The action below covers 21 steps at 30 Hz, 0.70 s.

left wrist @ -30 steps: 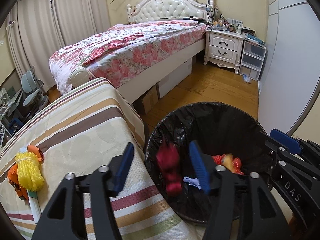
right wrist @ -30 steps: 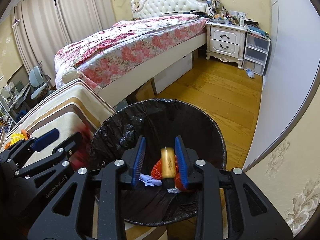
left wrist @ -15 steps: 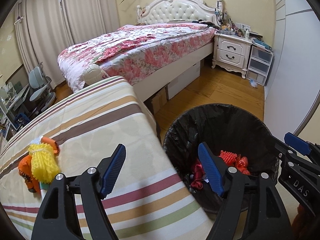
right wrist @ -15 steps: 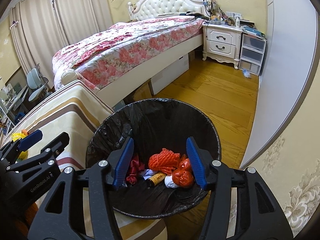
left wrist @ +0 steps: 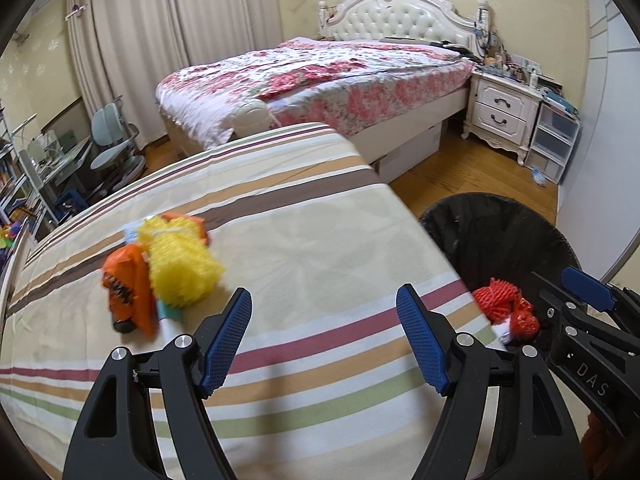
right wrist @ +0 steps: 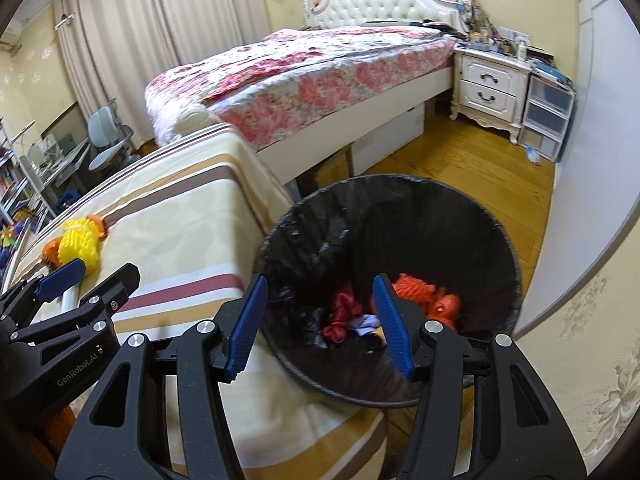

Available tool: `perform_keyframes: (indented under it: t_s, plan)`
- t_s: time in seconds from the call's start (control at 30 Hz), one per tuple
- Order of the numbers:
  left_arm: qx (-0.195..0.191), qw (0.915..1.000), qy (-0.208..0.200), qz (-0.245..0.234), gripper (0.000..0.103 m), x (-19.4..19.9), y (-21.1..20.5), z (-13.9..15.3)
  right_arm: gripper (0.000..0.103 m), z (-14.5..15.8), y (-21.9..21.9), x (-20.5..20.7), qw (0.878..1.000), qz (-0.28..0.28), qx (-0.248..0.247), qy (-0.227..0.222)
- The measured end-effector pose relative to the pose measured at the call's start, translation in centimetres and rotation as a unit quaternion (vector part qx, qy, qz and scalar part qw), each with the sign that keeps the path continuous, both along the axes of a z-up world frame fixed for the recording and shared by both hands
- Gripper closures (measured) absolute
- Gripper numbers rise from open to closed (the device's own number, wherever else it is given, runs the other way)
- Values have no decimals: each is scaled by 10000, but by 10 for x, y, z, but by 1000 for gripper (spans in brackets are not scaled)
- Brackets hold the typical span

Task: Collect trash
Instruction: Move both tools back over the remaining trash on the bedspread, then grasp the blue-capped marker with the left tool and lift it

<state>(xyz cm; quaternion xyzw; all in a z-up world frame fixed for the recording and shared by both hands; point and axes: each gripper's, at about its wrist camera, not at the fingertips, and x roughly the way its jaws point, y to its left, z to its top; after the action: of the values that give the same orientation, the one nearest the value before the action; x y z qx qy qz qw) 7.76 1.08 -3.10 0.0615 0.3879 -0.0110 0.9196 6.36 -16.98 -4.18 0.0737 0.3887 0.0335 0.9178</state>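
Light: soft, even, bright indoor daylight tone
Shadows: faint, beneath gripper fingers on striped cloth (left wrist: 320, 248)
Blur: slight motion smear on yellow net (left wrist: 180, 264), bin (right wrist: 400, 216) contents
Edges: strong fisheye bending, black corner vignette

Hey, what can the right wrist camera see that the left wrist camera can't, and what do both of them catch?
Only the right wrist view shows the bottom of the black-lined round trash bin, with a crumpled dark red wrapper and a small white scrap in it. Only the left wrist view shows the blurred orange plastic wrapper in full beside the yellow foam fruit net on the striped cloth. Both show the bin, the red mesh netting inside it, the yellow net, and the open, empty left tongs and right tongs.
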Motion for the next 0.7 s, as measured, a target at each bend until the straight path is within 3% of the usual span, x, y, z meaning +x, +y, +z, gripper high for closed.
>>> perform_keyframes:
  t_s: [0.43, 0.7]
  plan:
    - [-35, 9973, 88, 725, 31, -13, 66, -8, 49, 2, 72, -7, 9966, 797, -207, 38]
    - [-178, 9963, 433, 716, 60, -4, 79, -20, 48, 1, 94, -6, 9944, 997, -325, 96]
